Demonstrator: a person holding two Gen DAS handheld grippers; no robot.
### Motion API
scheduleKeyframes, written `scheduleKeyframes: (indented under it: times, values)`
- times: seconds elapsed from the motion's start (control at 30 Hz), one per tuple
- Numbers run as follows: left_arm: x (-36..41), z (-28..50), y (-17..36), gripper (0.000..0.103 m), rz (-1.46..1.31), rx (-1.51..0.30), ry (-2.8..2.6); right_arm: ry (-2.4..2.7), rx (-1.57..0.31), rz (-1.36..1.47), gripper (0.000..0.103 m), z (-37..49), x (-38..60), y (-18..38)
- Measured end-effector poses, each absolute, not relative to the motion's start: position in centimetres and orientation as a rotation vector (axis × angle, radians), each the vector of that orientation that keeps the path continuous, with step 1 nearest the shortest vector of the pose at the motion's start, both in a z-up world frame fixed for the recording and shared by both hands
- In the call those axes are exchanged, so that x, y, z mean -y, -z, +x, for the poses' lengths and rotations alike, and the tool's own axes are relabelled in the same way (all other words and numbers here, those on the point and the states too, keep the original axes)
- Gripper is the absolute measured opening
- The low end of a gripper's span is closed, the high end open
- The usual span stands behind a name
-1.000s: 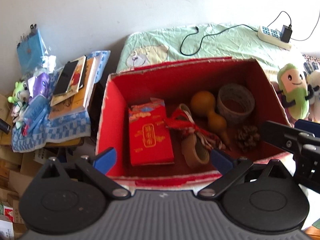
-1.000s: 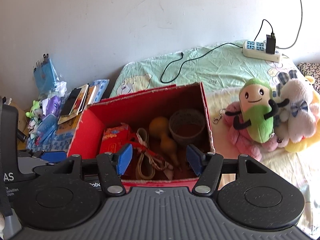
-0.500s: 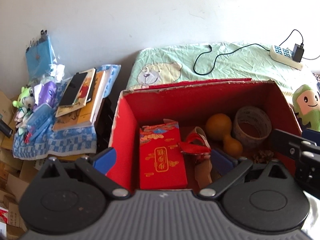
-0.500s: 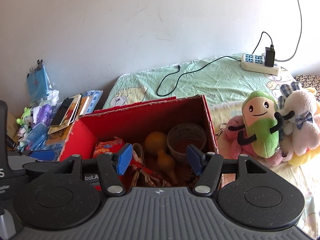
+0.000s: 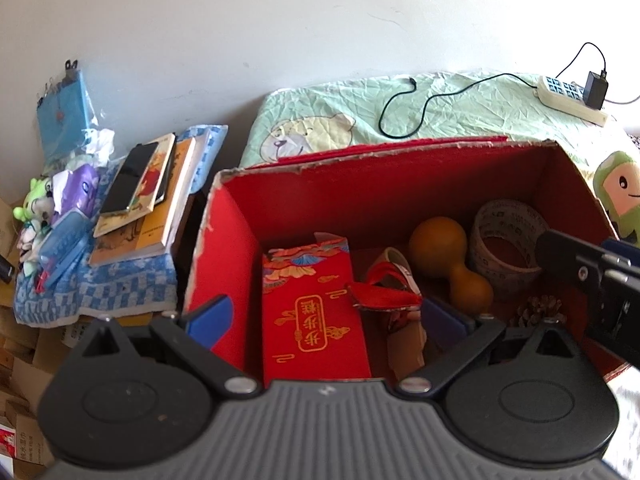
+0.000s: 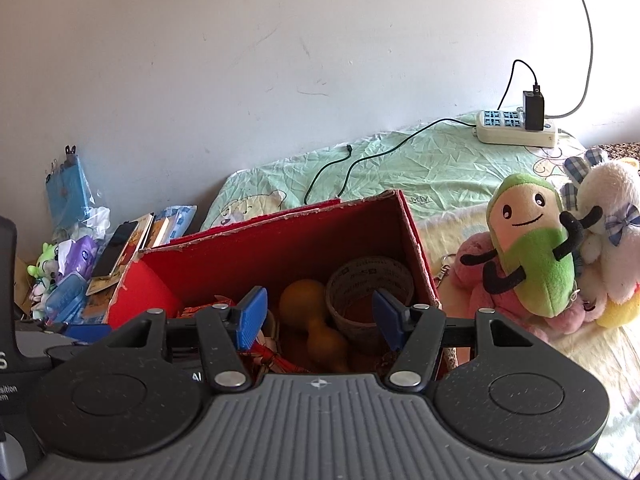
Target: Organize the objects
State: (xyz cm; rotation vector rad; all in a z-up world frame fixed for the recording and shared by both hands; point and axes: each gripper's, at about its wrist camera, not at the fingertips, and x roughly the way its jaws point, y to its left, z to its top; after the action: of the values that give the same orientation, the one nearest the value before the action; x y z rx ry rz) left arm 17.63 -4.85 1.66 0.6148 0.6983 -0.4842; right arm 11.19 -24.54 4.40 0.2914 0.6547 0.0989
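Bed (image 5: 460, 108) with a pale green sheet runs along the white wall (image 5: 280, 20), and a red cardboard box (image 5: 224, 256) sits open on its near part. Books (image 5: 160, 200) are stacked on a blue checked cloth (image 5: 120, 284) left of the box, a dark phone (image 5: 128, 178) lying on top of them. Right of the box, a green plush toy (image 6: 532, 248) leans against a white plush rabbit (image 6: 612, 232) and a pink plush (image 6: 476, 256). A power strip (image 6: 516, 130) rests at the far end of the bed with a black charger (image 6: 534, 110) plugged in and its cable (image 6: 360, 160) trailing over the sheet.

Inside the box, a red packet (image 5: 316, 316) with gold lettering lies at the left. A roll of tape (image 5: 508, 236) stands near the right wall, an orange gourd (image 5: 440, 240) just beside it. A red tassel (image 5: 384, 296) lies between packet and gourd, and a small pine cone (image 5: 540, 312) sits near the front right corner.

The left gripper (image 5: 326, 316) hovers over the box, its blue fingers (image 5: 210, 320) spread wide and empty. The right gripper (image 6: 318, 316) hangs over the box's right half, its fingers (image 6: 250, 318) likewise apart, holding nothing.
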Motion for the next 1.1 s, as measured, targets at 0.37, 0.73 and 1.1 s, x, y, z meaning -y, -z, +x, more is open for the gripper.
scheduleKeyframes:
  times: [0.37, 0.73, 1.1]
  values:
    - [5.0, 18.6, -1.1, 0.101, 0.623, -0.705, 0.485, -0.081, -0.613, 0.271, 0.062, 11.2, 24.7, -4.2]
    - [5.1, 19.3, -0.6, 0.101, 0.620, -0.739, 0.479, -0.047, -0.621, 0.258, 0.061, 11.5, 24.8, -3.8]
    - [5.4, 19.7, -0.3, 0.101, 0.612, -0.759, 0.484, -0.061, -0.643, 0.265, 0.061, 12.1, 24.9, -3.4]
